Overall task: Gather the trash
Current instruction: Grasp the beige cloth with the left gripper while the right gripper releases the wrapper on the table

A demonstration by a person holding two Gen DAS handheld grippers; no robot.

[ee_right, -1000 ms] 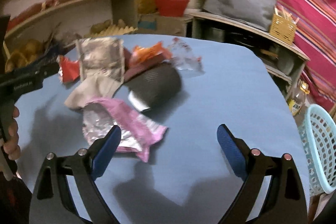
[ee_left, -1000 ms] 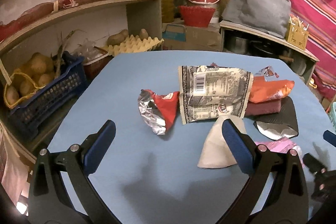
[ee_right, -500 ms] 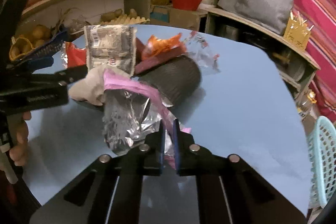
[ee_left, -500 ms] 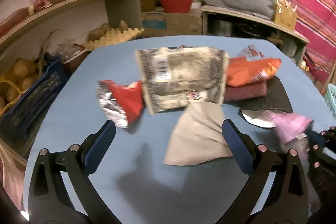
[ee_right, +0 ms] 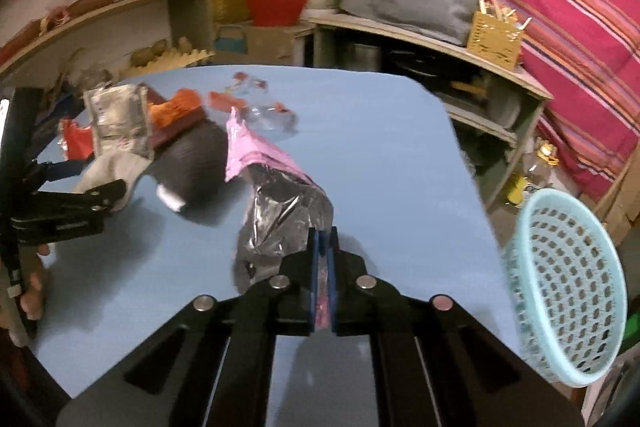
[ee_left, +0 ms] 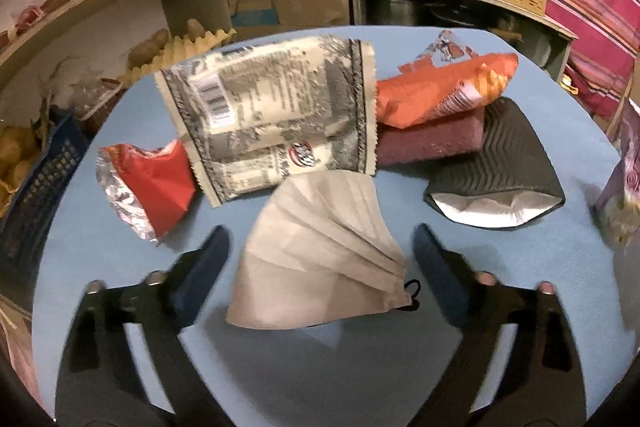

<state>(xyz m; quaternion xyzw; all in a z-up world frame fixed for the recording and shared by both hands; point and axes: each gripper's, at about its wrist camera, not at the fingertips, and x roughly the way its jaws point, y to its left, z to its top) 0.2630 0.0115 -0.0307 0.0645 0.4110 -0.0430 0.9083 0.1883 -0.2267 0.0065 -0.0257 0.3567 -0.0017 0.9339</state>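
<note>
My right gripper is shut on a pink and silver foil wrapper and holds it above the blue table. A light blue mesh basket stands off the table's right edge. My left gripper is open, its fingers on either side of a beige face mask lying on the table. Behind the mask lie a printed grey-white packet, a red foil wrapper, an orange snack bag and a black pouch.
A folded maroon cloth lies under the orange bag. A clear wrapper lies mid-table. Shelves with potatoes in a blue crate, an egg tray, a bucket and pots surround the table.
My right gripper shut on the pink foil wrapper, lifted it and carried it right toward the basket. My left gripper moved forward so that the face mask is between its open fingers.
</note>
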